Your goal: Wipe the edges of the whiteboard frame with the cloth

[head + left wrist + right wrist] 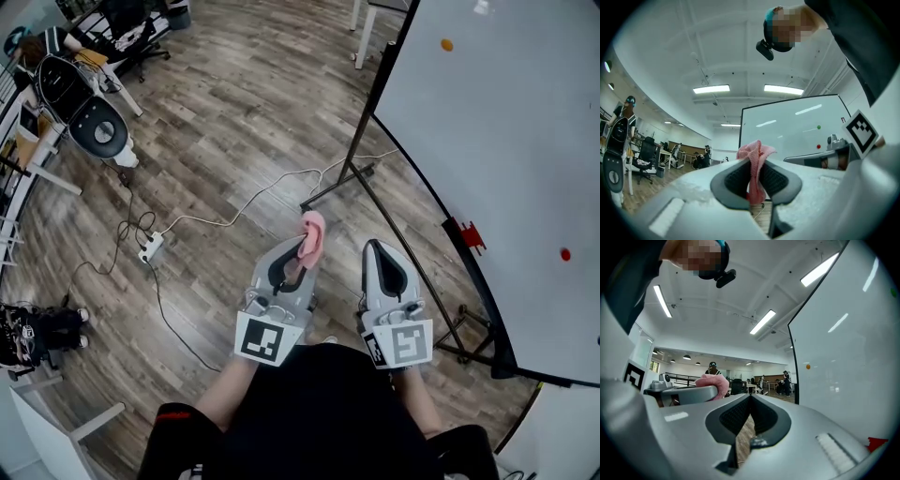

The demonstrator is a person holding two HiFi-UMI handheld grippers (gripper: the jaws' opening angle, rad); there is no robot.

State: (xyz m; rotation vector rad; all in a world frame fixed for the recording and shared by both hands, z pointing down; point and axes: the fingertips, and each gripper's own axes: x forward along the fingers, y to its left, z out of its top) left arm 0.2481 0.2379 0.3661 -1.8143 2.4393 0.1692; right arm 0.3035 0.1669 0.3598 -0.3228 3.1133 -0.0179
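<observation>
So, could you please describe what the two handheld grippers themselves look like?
Both the left gripper and the right gripper have pale grey, rounded shells. Each claw is lined with black textured pads. Each gripper carries a white cube printed with black square markers at its rear. No cables show. The person wears black clothing.

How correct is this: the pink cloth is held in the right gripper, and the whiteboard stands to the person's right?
One part is wrong. The pink cloth is clamped in the left gripper, as the left gripper view shows. The right gripper is shut with nothing between its jaws. The whiteboard does stand to the person's right.
</observation>
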